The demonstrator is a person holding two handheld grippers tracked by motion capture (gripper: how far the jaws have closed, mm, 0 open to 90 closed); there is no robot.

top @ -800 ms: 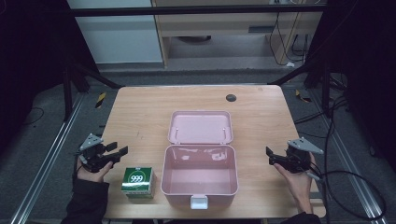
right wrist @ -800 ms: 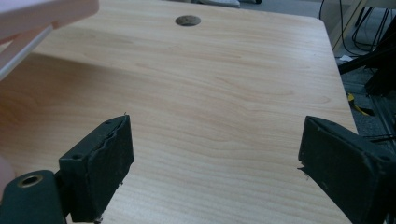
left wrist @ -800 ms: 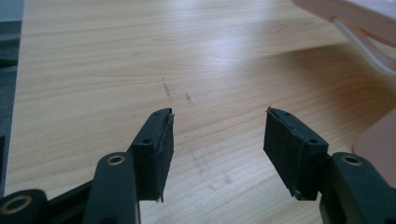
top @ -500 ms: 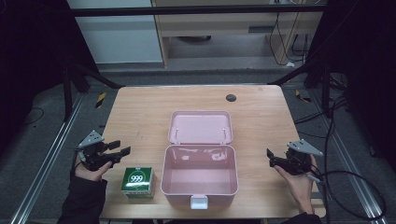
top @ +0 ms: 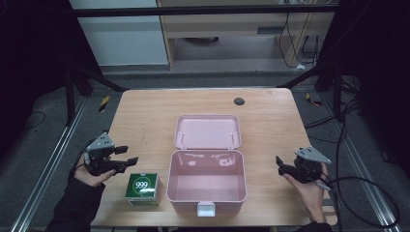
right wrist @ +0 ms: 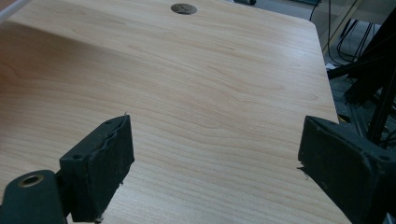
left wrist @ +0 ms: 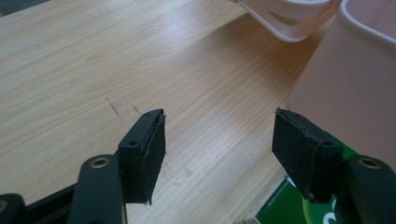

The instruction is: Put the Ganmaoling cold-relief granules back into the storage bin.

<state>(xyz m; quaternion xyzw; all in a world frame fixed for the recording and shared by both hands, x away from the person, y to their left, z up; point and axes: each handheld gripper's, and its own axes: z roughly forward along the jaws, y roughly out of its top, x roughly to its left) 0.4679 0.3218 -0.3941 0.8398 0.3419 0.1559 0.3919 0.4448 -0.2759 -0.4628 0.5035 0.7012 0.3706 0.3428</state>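
An open pink plastic case (top: 206,181) sits at the table's near middle, its lid (top: 208,131) laid back flat and its inside bare. A green box marked 999 (top: 143,188) stands just left of the case. My left gripper (top: 129,155) hovers above and left of that box, pointing right, open with nothing between its jaws. In the left gripper view (left wrist: 219,135) the green box's corner (left wrist: 280,205) lies under the right jaw, beside the pink case wall (left wrist: 355,93). My right gripper (top: 283,165) is right of the case, open over bare wood (right wrist: 215,140).
The wooden table (top: 145,121) has a dark round grommet (top: 239,101) near its far edge, also visible in the right gripper view (right wrist: 183,8). Metal frame rails run along both sides, and cables lie on the floor at right (top: 367,193).
My left gripper has edged slightly to the right, toward the green box. The right gripper, case and box have stayed put.
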